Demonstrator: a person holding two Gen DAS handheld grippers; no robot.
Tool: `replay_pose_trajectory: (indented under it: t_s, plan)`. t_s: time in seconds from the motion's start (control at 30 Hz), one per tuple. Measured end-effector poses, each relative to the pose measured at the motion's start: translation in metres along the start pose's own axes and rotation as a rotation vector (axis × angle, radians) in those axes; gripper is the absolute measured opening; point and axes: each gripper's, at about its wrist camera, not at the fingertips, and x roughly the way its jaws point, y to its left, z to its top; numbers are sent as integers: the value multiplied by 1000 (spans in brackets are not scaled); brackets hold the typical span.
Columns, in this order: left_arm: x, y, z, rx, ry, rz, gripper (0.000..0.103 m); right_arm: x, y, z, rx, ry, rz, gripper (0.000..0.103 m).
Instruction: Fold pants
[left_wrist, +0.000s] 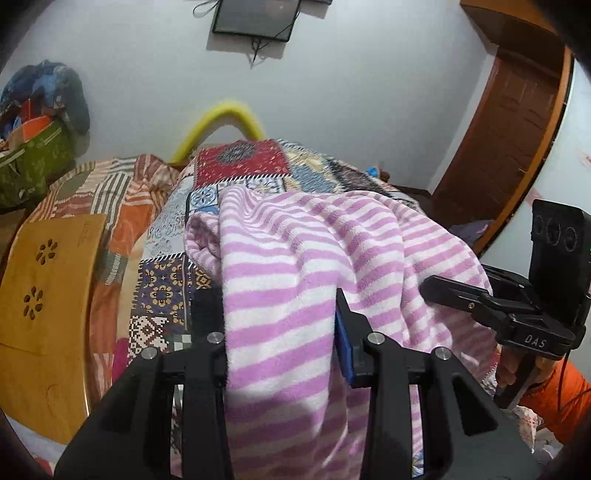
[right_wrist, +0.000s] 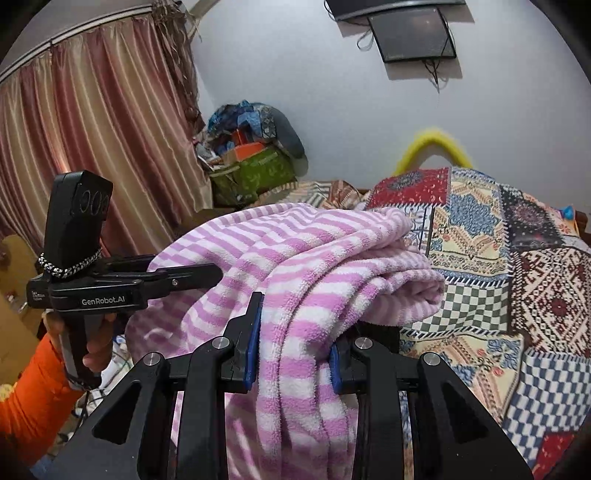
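While both grippers pinch it, the pink-and-white striped pants (left_wrist: 295, 258) hang bunched between their fingers: the left gripper (left_wrist: 280, 325) clamps one thick fold, the right gripper (right_wrist: 295, 332) another, and the cloth drapes ahead of them over the patchwork quilt (right_wrist: 517, 258).

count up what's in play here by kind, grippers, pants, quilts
grippers: 2, left gripper and right gripper, both clamped on the fabric
striped pants: 1
patchwork quilt: 1
total: 4
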Motion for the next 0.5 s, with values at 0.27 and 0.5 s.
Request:
replay_pose_trajectory:
  t_s: [0.27,0.5]
  plan:
    - [79,50,-31,-49,144,51,36,67,-24,-28,69,147,-9,26]
    - [117,93,-67,-183,245,56,59,94,-33,-58,79,268,-49,28]
